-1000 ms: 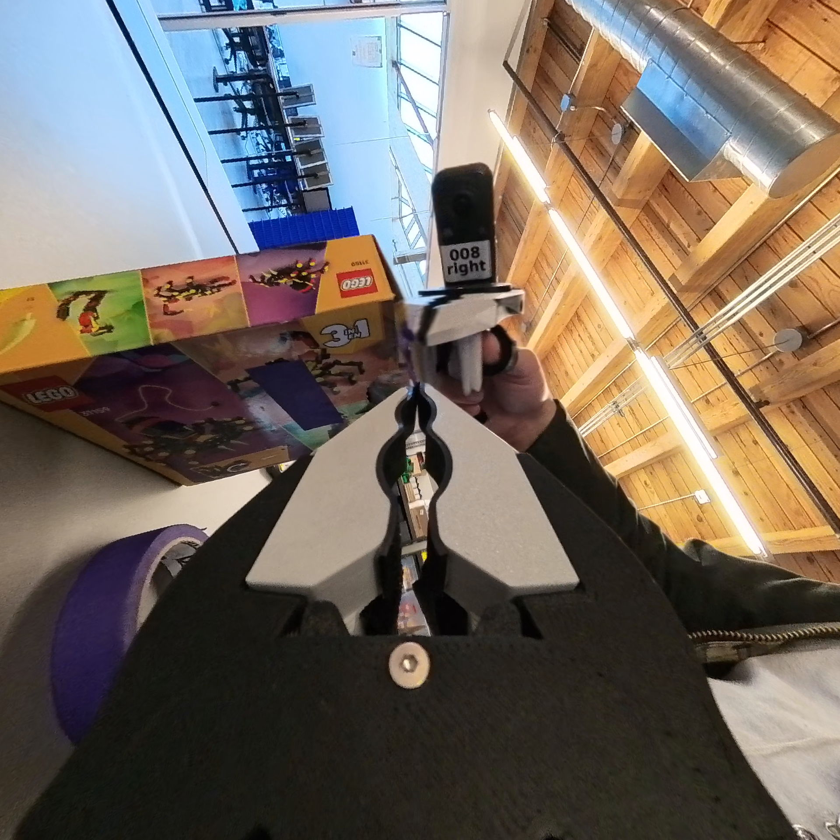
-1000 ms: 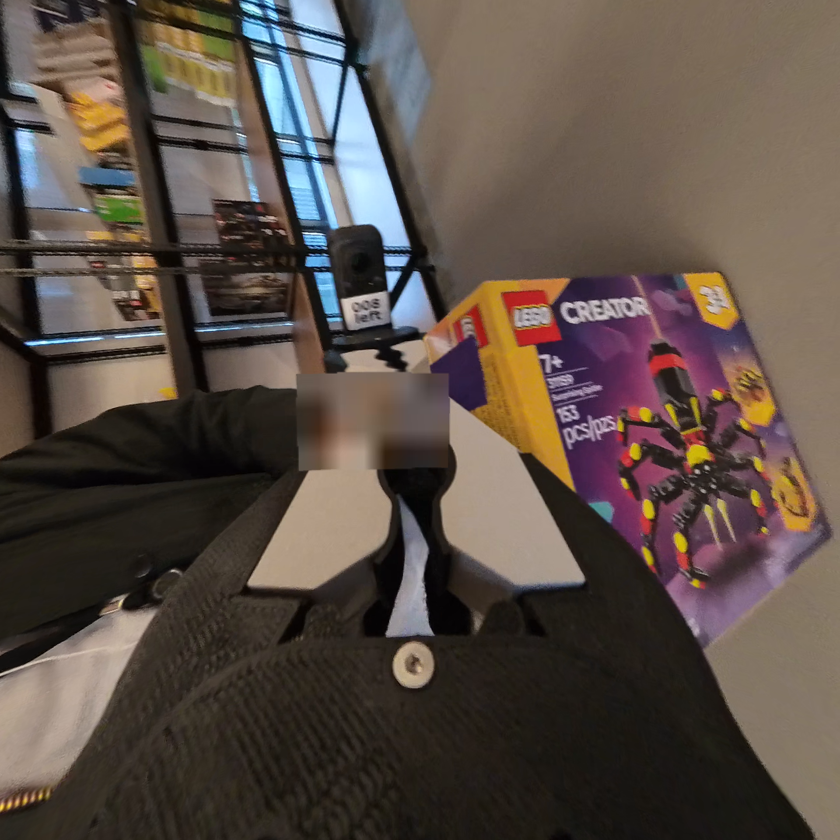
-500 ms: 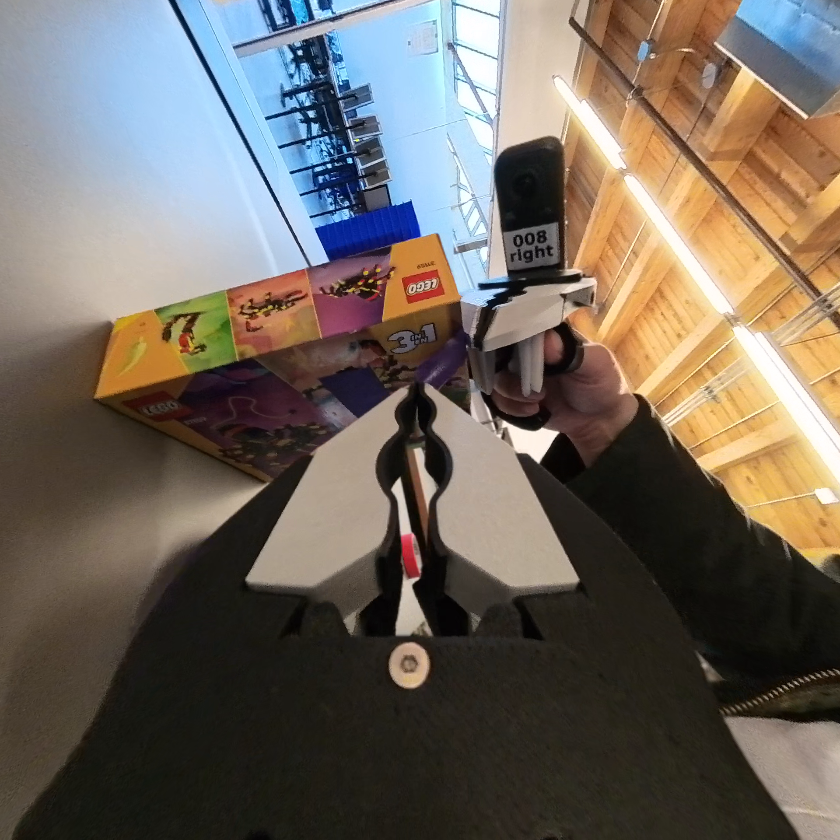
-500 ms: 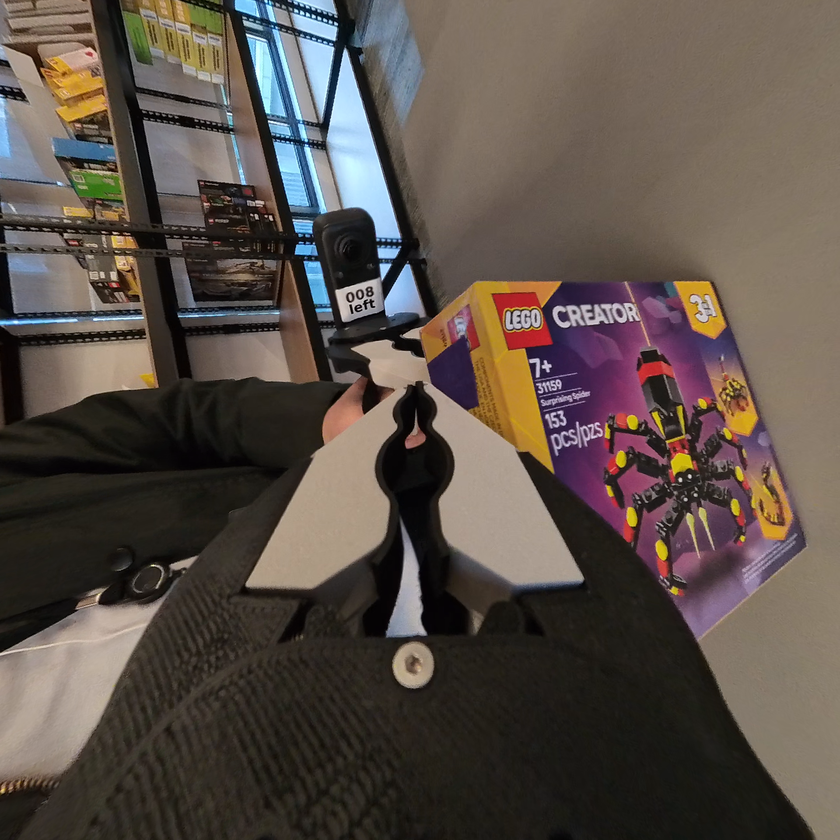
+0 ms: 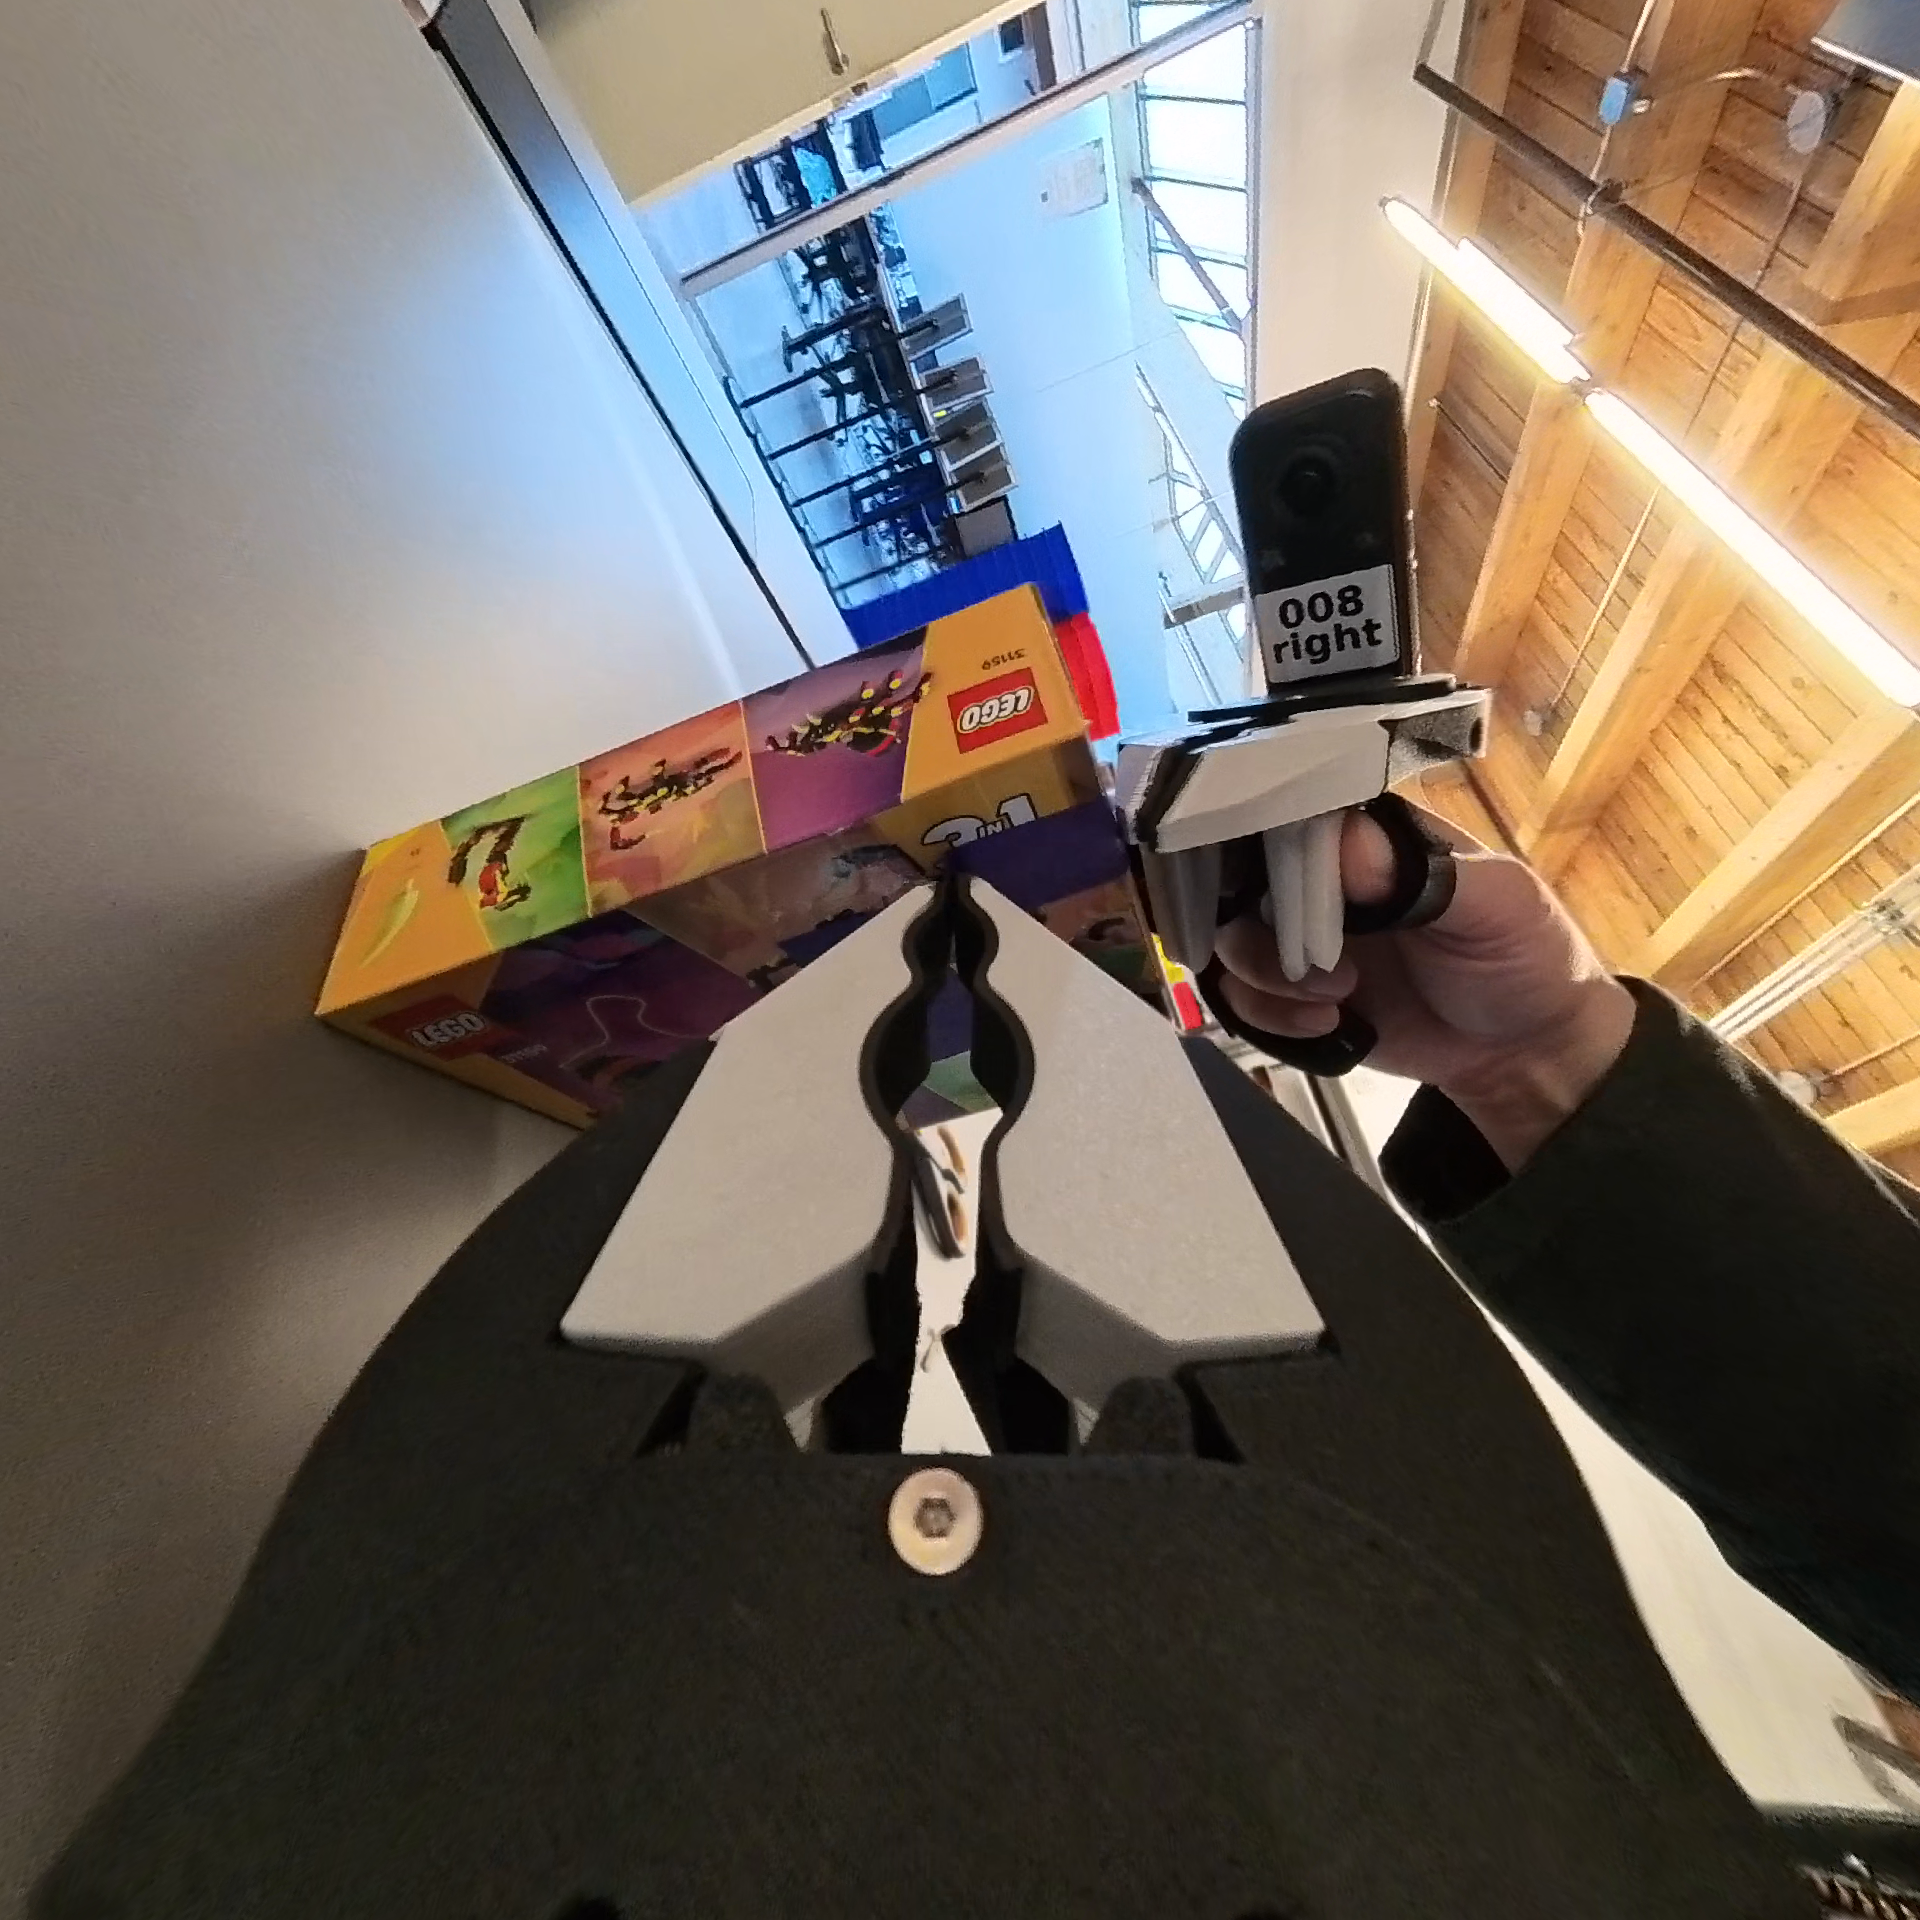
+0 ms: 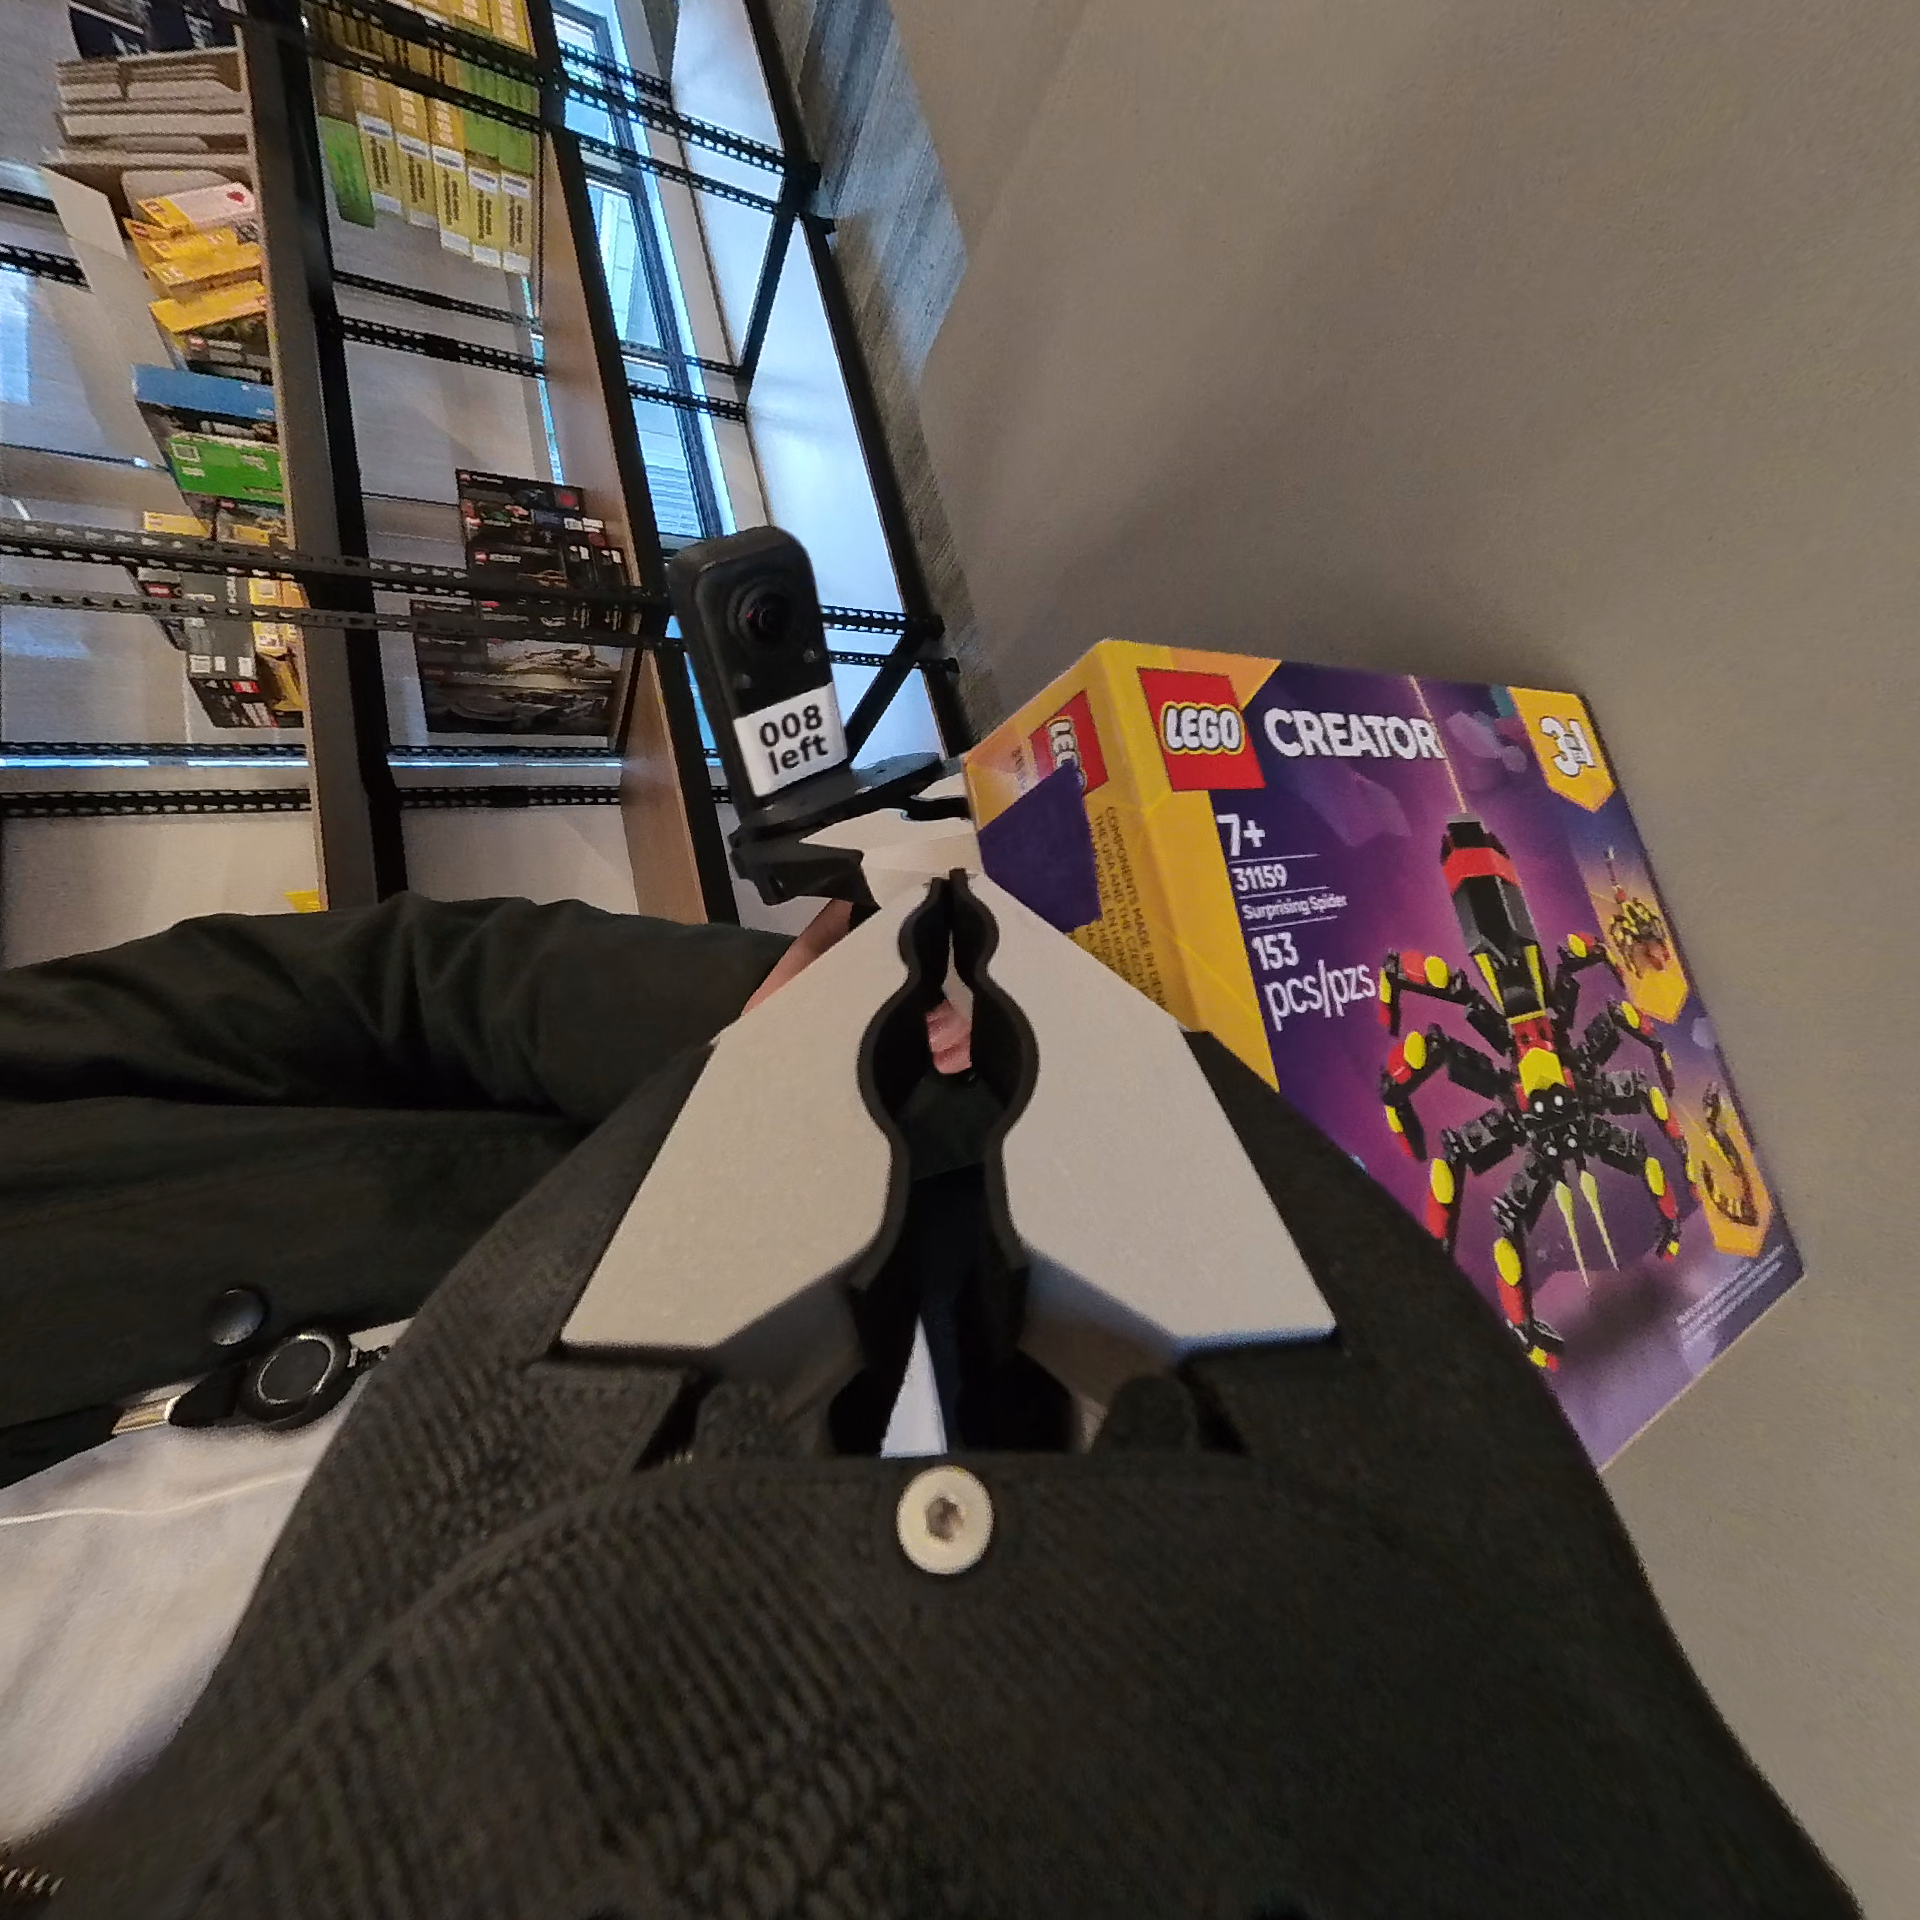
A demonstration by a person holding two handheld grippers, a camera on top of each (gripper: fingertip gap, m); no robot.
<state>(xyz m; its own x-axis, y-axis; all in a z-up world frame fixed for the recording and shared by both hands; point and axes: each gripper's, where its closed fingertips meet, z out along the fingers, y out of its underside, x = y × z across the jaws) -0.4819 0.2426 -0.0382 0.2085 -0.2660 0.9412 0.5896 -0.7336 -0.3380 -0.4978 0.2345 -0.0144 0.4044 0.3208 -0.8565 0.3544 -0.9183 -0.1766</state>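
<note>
A colourful toy brick set box (image 5: 665, 831) with a spider picture (image 6: 1455, 987) stands on a grey tabletop (image 5: 208, 675). Its end face bears a purple patch (image 6: 1039, 862); I cannot tell whether it is tape or print. My left gripper (image 5: 953, 883) is shut with nothing visible between its tips, which point at that end of the box. My right gripper (image 6: 951, 883) is also shut, beside the same end. The two face each other closely: the right gripper (image 5: 1143, 821) has its tips at the purple patch (image 5: 1039, 842), and the left gripper (image 6: 904, 826) shows beyond the box corner.
A person's hand (image 5: 1455, 956) in a dark sleeve holds the right gripper's handle. Black metal shelving (image 6: 312, 468) with several stacked boxes stands behind the left gripper. A wooden ceiling with strip lights (image 5: 1714, 540) is above. The grey table (image 6: 1455, 312) stretches past the box. The tips of both grippers are at nearly the same place.
The left wrist view has swung off the purple tape roll, which is out of view. The box shows more fully and the right gripper sits further right. Both grippers stay shut.
</note>
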